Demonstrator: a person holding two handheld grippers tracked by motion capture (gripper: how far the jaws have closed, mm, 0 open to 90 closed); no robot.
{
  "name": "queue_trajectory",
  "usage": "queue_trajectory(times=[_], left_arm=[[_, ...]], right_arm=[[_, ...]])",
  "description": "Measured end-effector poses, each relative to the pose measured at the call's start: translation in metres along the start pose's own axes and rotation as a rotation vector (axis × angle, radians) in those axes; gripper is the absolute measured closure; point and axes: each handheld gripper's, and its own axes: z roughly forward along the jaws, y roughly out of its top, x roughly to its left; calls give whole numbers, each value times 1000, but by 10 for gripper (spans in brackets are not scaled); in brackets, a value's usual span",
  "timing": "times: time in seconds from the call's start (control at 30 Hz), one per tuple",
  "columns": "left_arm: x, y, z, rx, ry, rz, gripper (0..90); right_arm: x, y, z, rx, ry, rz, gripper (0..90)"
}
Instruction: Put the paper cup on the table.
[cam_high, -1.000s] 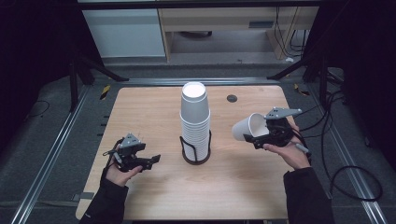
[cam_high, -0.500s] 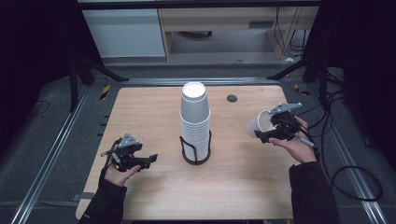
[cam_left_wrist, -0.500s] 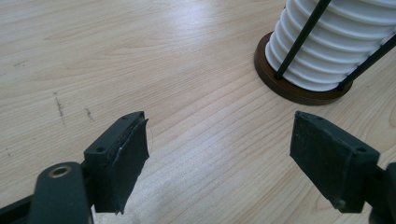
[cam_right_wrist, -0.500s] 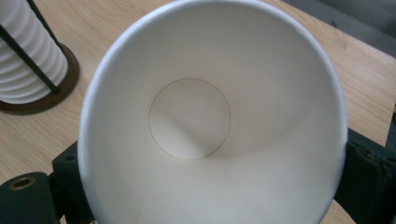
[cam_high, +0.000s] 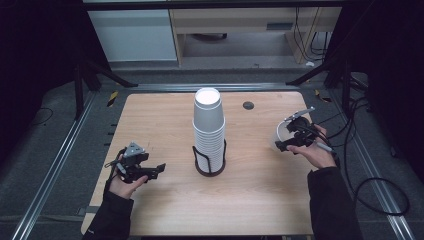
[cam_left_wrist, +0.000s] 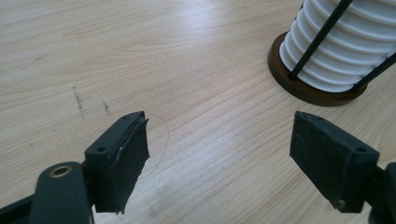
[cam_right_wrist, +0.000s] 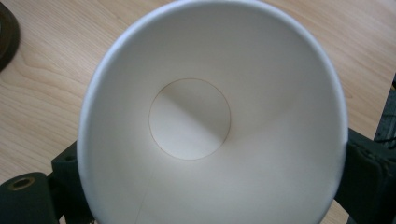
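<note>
A tall stack of white paper cups (cam_high: 209, 127) stands upside down in a black wire holder with a brown round base (cam_high: 209, 166) at the table's middle. At the right, my right gripper (cam_high: 286, 142) is shut on a single white paper cup (cam_high: 279, 136); in the right gripper view that cup (cam_right_wrist: 210, 121) shows its inside and round bottom, with the jaws pressed on both sides. My left gripper (cam_high: 155, 170) rests low at the table's left, open, with bare wood between its pads (cam_left_wrist: 126, 154). The left gripper view has the cup stack (cam_left_wrist: 345, 42) at upper right.
The wooden table (cam_high: 160, 120) has a small dark round hole cover (cam_high: 248, 105) at the back right. Cables (cam_high: 370, 175) trail on the floor right of the table. A metal rail (cam_high: 55, 165) runs along the table's left side.
My right gripper has carried the single cup to the right and a little lower, away from the stack, and the cup has turned more upright. The left gripper has stayed put.
</note>
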Motion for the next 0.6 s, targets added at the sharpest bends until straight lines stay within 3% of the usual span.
queue_trajectory(times=[0.37,0.6], left_arm=[[1,0,1,10,6,-1,194],[0,-1,3,16,5,6,197]], right_arm=[[-9,-4,14,98,3,20,76],[-8,-5,25,155,1,-3,74]])
